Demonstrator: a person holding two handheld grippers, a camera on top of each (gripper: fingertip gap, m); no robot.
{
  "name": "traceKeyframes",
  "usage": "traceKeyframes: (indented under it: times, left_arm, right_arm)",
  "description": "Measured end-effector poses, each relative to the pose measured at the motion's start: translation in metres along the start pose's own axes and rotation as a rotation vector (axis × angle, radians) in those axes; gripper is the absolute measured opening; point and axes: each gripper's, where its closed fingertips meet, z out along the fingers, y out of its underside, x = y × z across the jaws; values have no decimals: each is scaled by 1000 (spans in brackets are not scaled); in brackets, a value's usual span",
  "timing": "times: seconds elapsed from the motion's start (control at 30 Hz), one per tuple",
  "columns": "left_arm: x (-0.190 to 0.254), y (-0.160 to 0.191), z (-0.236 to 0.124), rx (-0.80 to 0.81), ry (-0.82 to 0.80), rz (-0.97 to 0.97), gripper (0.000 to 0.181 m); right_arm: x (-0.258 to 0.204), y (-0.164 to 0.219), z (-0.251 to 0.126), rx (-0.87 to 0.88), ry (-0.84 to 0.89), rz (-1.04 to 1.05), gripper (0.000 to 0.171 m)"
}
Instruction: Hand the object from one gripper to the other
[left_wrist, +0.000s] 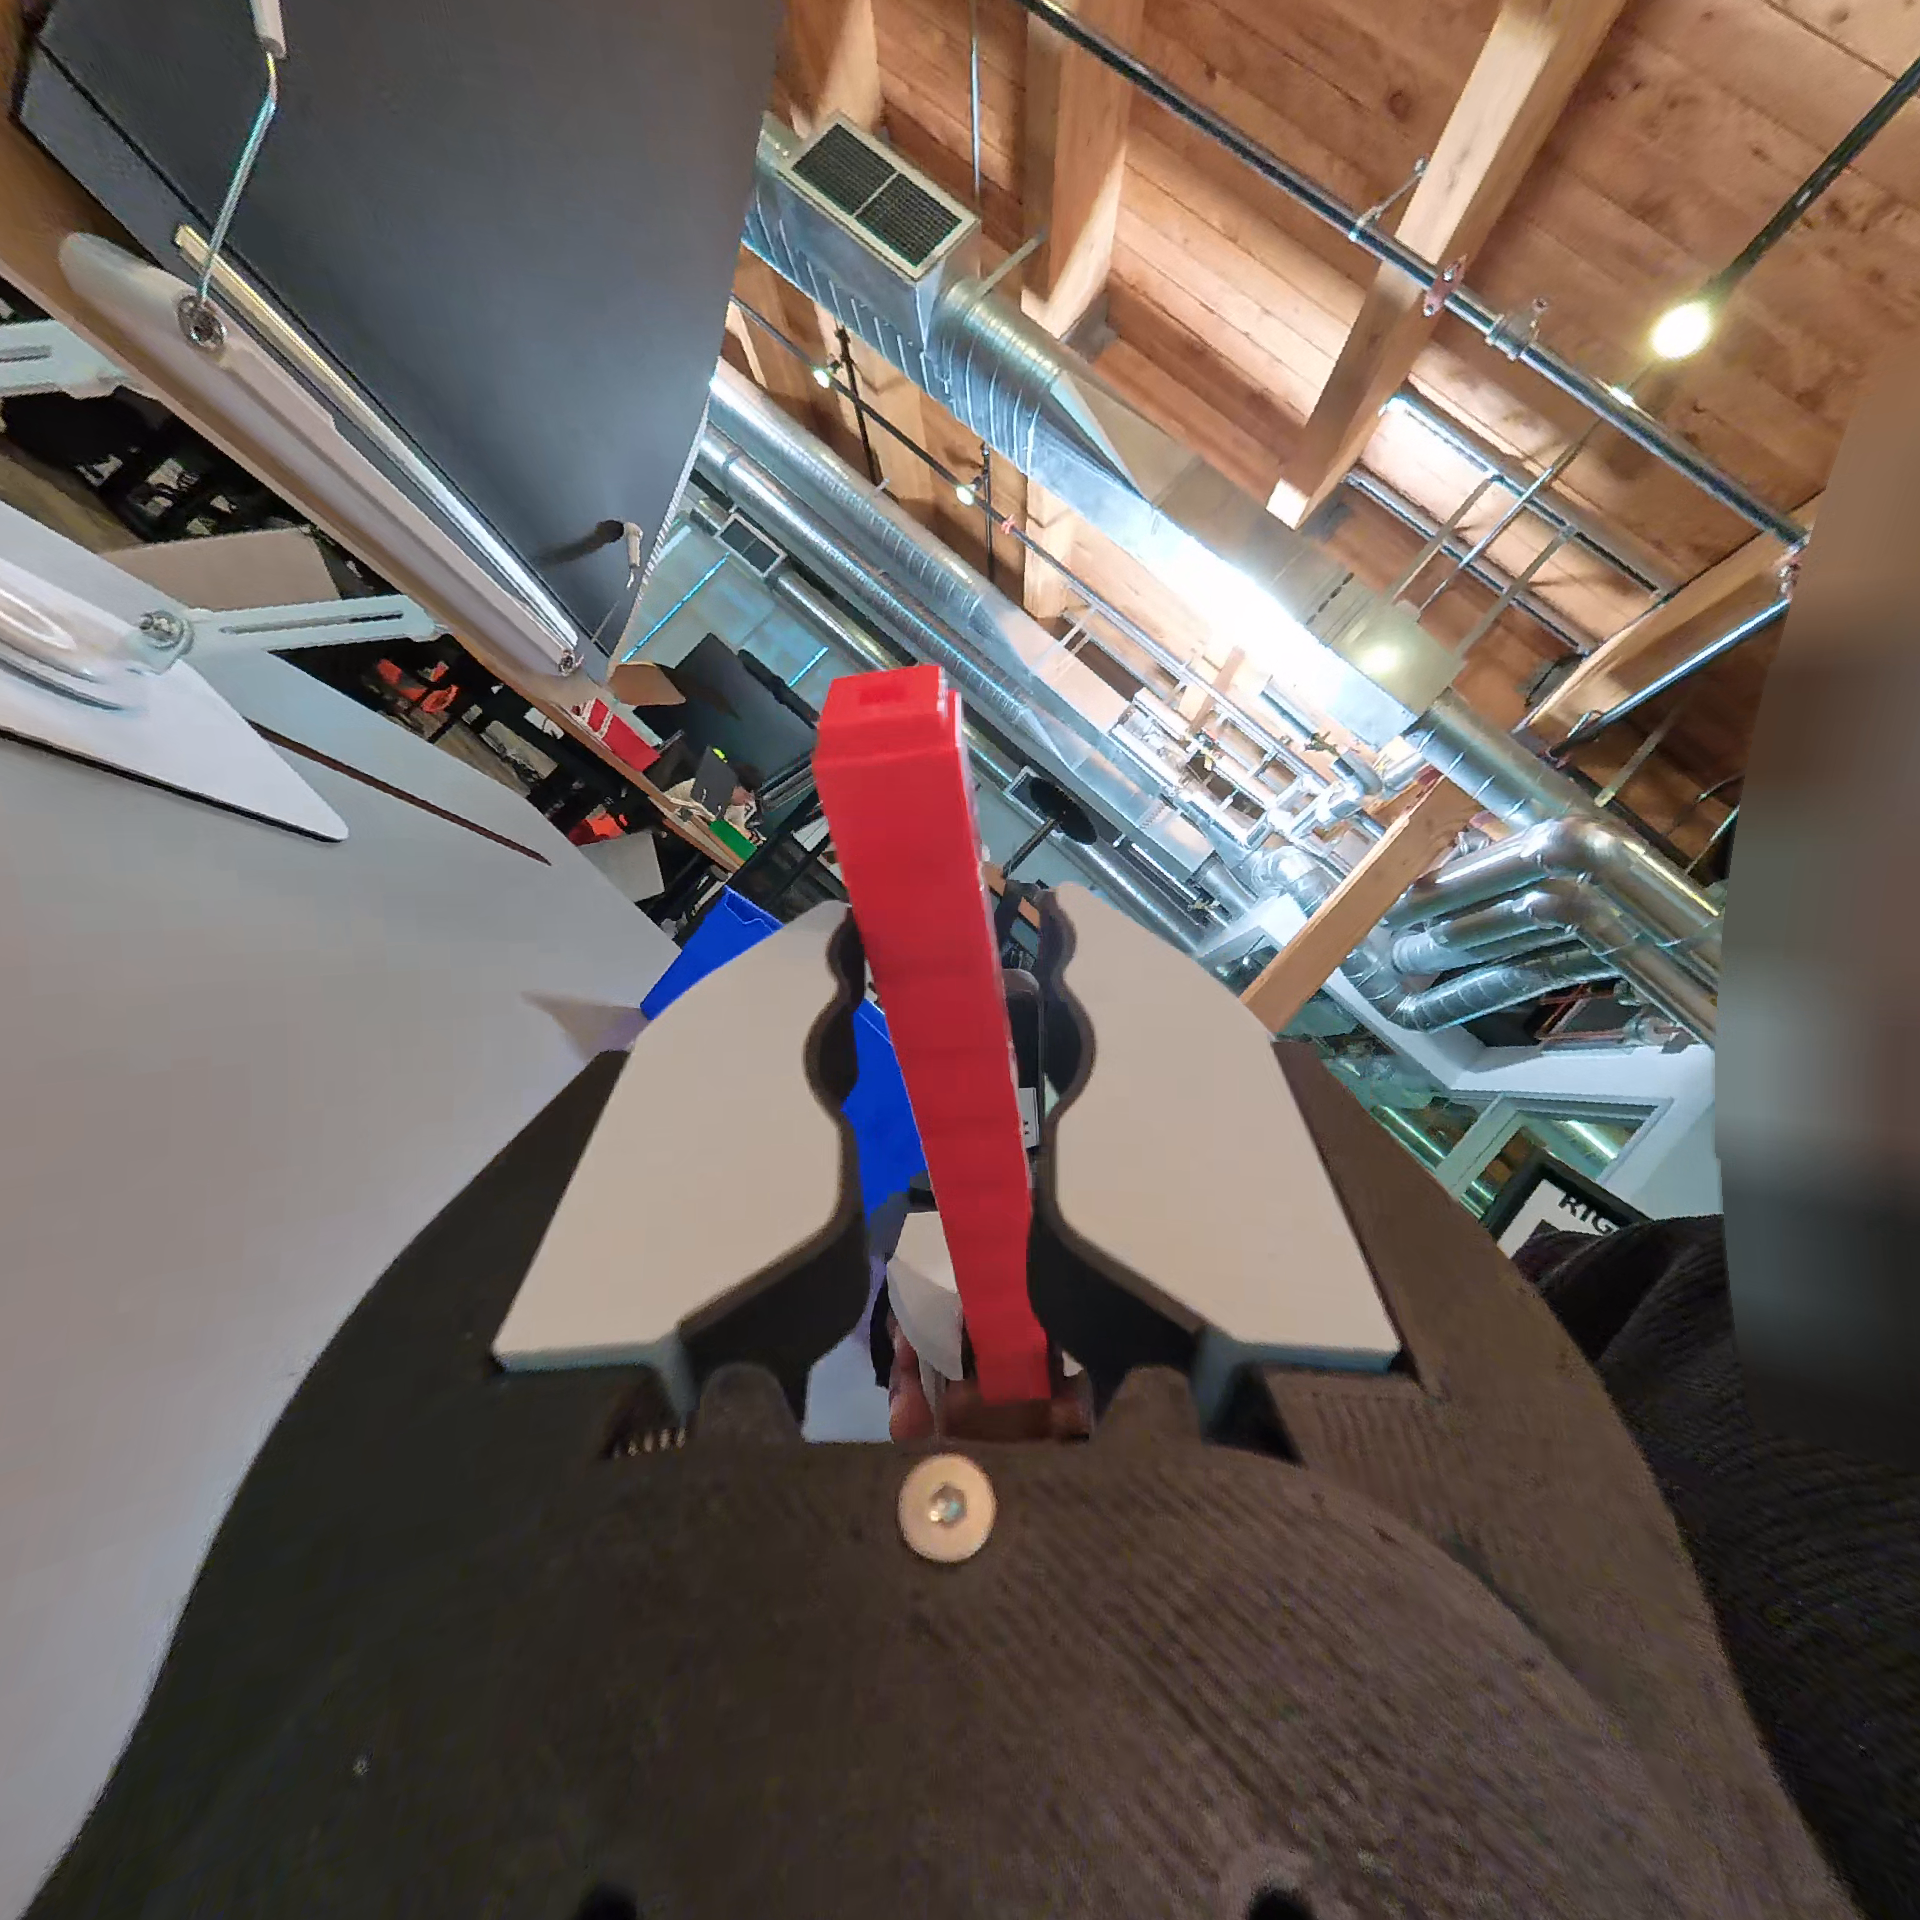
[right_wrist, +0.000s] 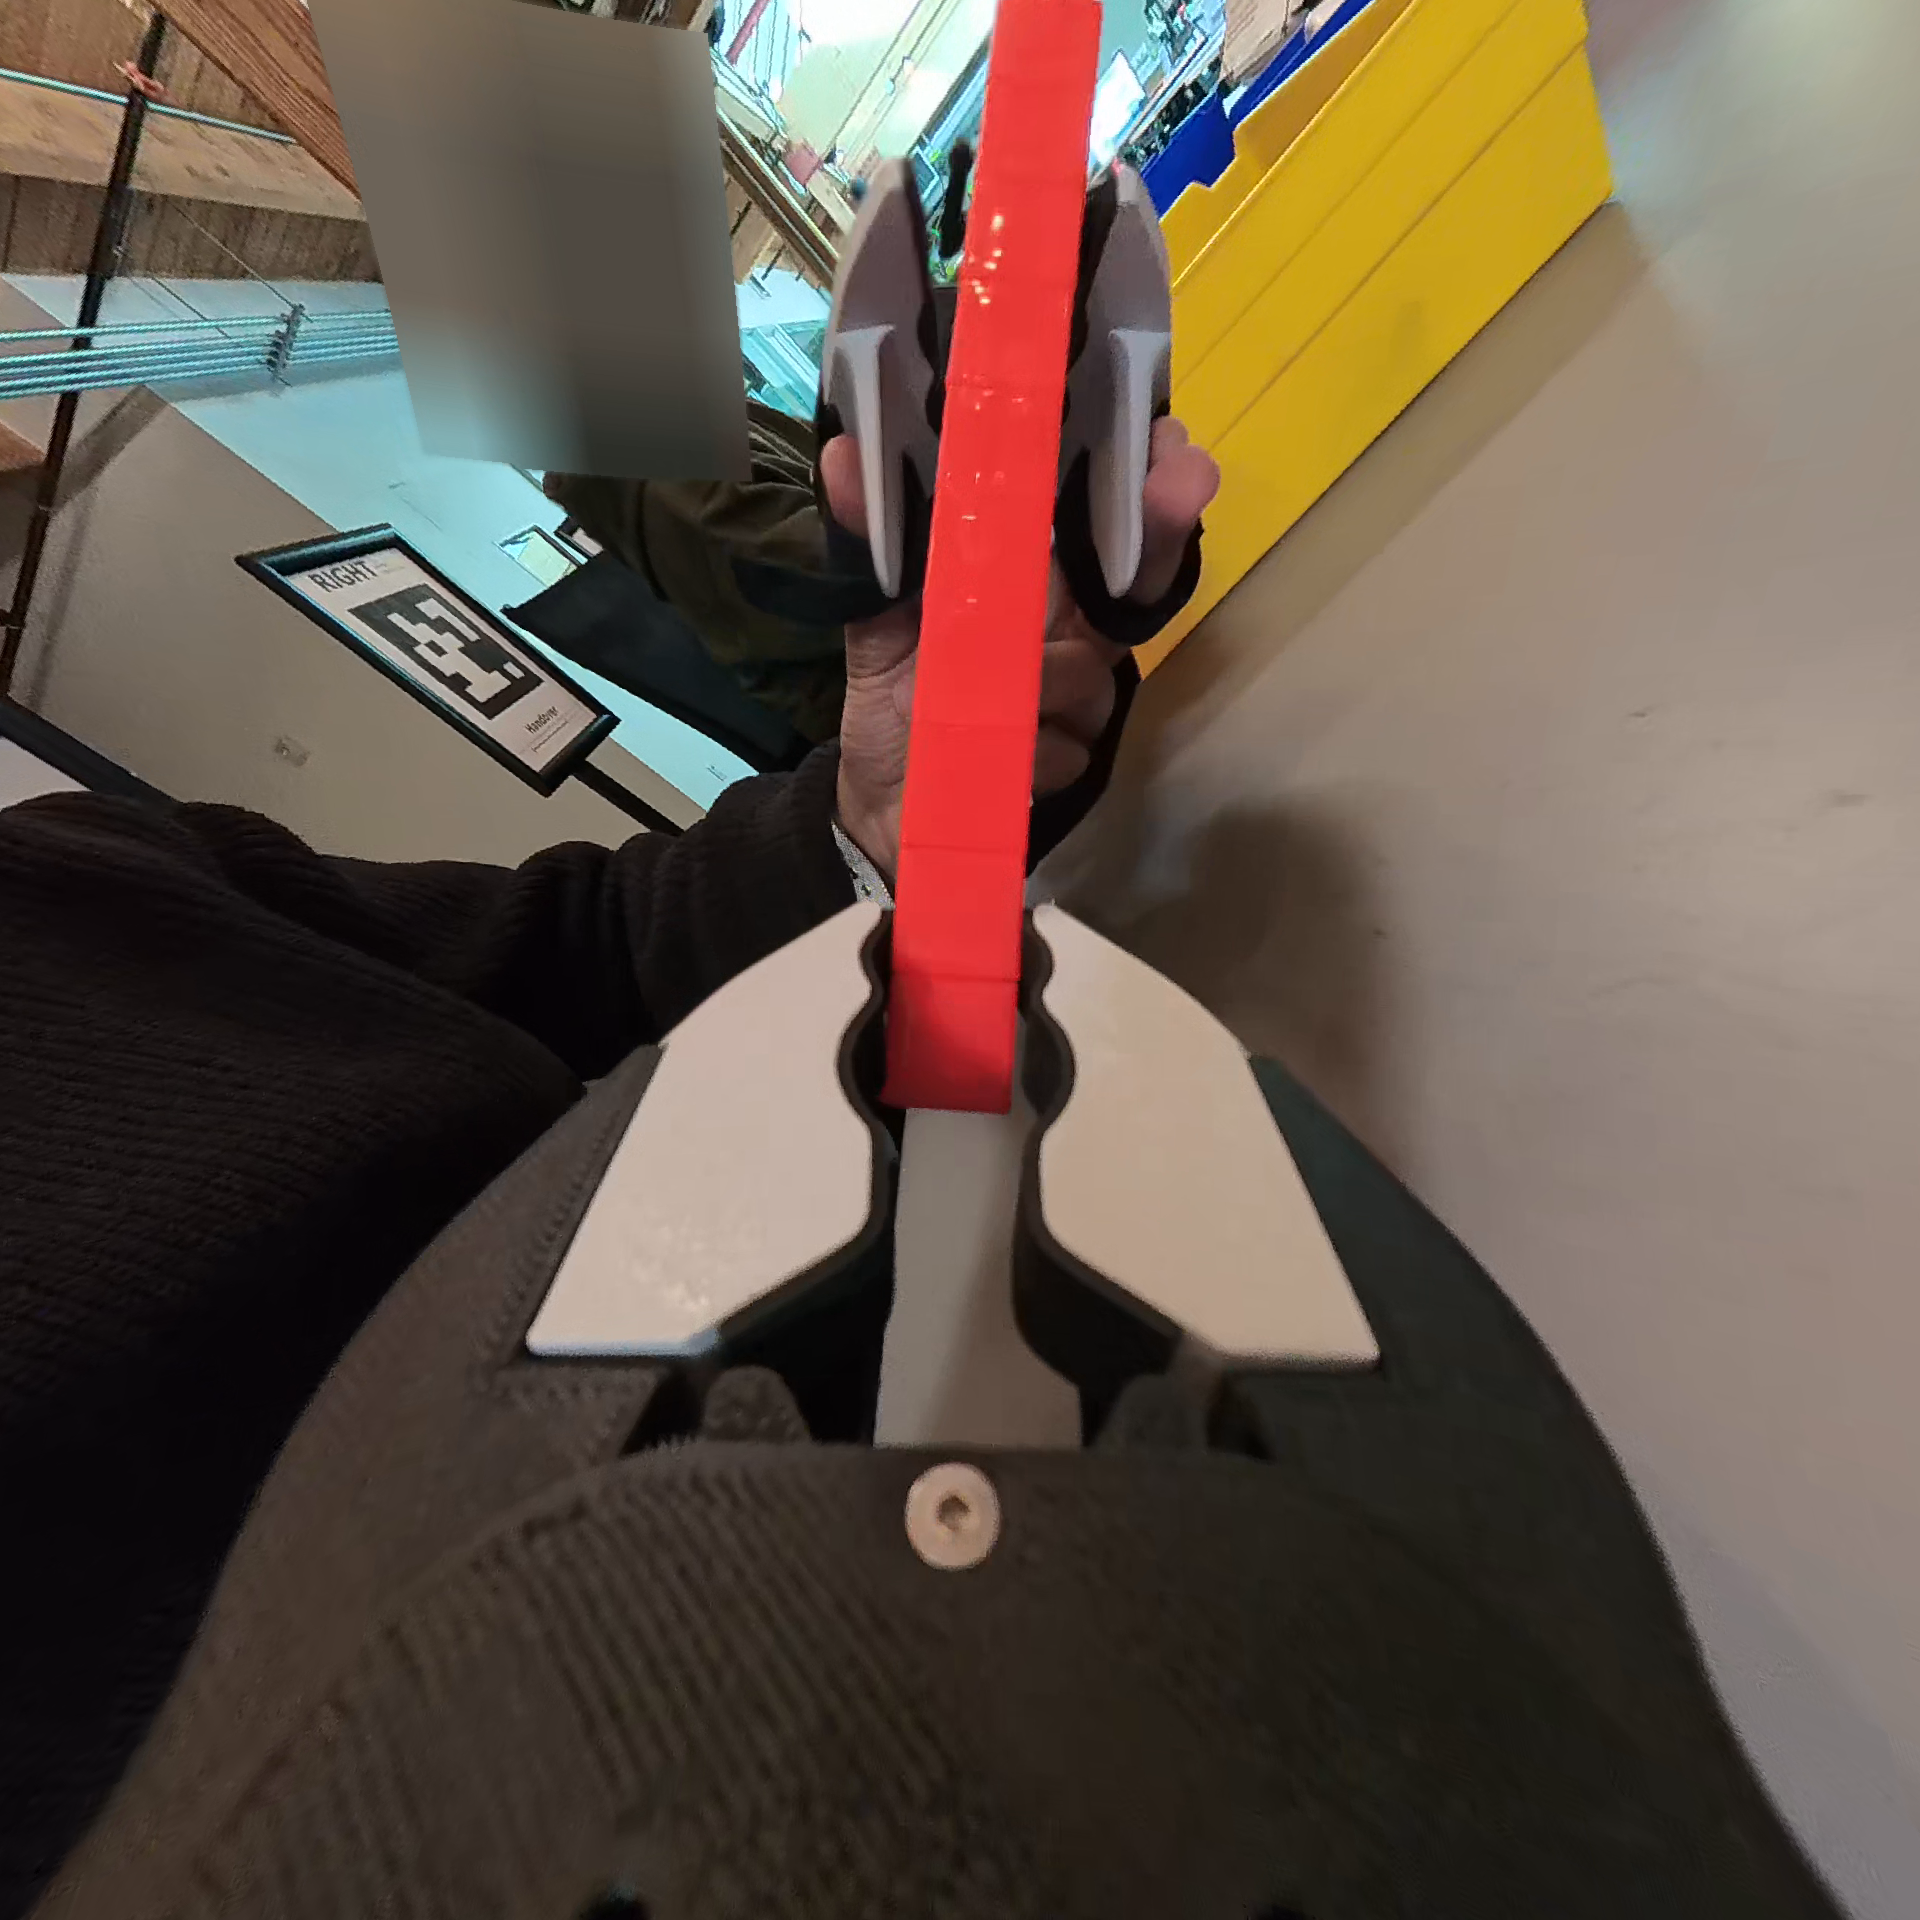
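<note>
Red bar: a long row of joined blocks, held at both ends. The right gripper is closed on its near end, pads touching both sides. Only the right wrist view shows the left gripper farther up the bar, fingers close on either side, held by a hand in a dark sleeve. In the left wrist view the bar runs between the left gripper fingers, resting against the right one; a gap shows on the left. Yellow bin and framed sign appear behind.
</note>
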Motion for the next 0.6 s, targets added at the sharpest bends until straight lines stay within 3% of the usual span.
traceKeyframes:
  times: [0.03, 0.23, 0.4, 0.6]
  left_arm:
    - [0, 0, 0, -2, -5, 7, 25]
    - [7, 2, 2, -20, 9, 49, 23]
    - [12, 8, 5, -28, 10, 63, 23]
    - [11, 13, 7, -33, 6, 27, 23]
  right_arm:
    - [0, 1, 0, -5, 2, -7, 22]
    - [9, 4, 0, -21, 51, -32, 23]
    - [21, -17, -14, 59, 187, -197, 58]
    - [19, -40, -29, 207, 200, -183, 54]
